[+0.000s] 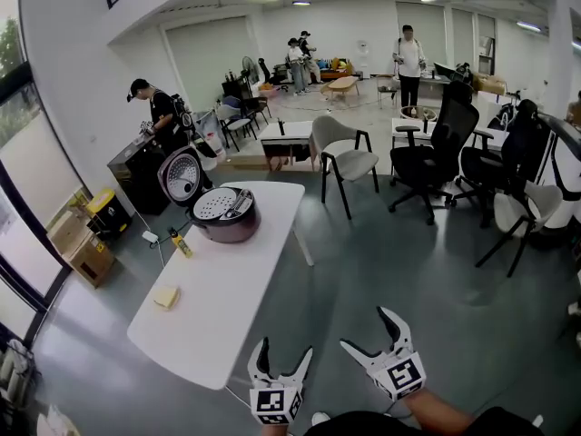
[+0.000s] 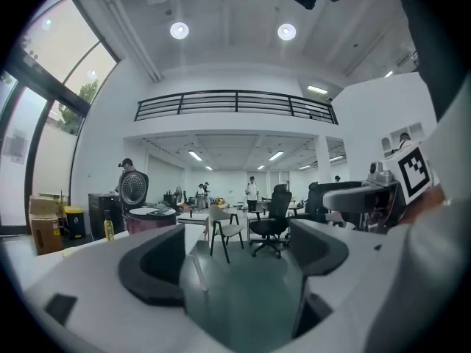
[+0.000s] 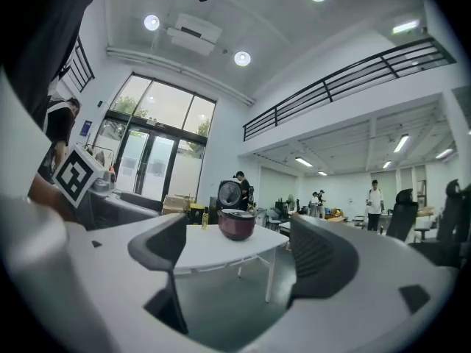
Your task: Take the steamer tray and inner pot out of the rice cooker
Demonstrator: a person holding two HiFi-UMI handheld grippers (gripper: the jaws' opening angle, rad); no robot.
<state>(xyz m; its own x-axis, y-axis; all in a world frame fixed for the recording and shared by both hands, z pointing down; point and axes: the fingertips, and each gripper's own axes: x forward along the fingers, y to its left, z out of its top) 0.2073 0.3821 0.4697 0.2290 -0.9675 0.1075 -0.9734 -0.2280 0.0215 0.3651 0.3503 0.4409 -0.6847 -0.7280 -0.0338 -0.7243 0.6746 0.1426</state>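
Approach stage: nothing is out of the cooker yet.
The cooker (image 1: 222, 214) stands with its lid raised at the far end of the bench (image 1: 227, 289), the perforated tray (image 1: 215, 204) seated in its mouth; the pot presumably sits beneath, unseen. The left gripper (image 1: 284, 352) and right gripper (image 1: 364, 327) hang off the bench's near corner, well apart from the cooker, fingers spread and empty. Next, I judge, both must reach the far end and grip the tray's rim to lift it straight up.
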